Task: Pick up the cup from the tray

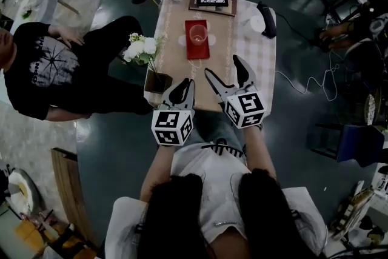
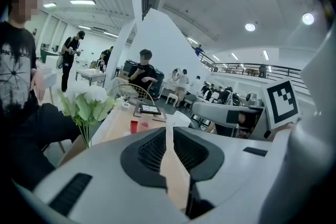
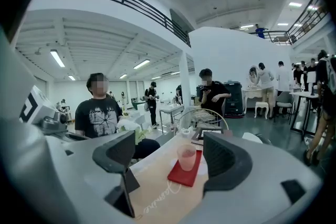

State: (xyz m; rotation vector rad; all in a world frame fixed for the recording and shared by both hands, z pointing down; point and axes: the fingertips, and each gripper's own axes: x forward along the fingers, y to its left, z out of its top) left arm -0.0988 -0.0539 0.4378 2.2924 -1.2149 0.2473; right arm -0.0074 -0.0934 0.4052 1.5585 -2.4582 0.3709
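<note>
Standing upright at the 12 o'clock end of a flat red tray (image 1: 196, 51), the cup (image 1: 197, 35) is a small, translucent, pinkish tumbler that tapers from a wide rim to a narrower base. It is judged light, thin-walled and smooth, so likely to flex or slip. A gentle grip across the mid-wall, below the rim, suits it. Whether it holds liquid cannot be told. The tray is rigid and rectangular and lies on a tan table (image 1: 173, 63) with a checked cloth. White flowers (image 1: 142, 48) stand at its 9 o'clock. The right gripper (image 1: 221, 65), at the cup's 5 o'clock, has its jaws spread wide and empty. The left gripper (image 1: 188, 83) has its jaws closed together on nothing.
</note>
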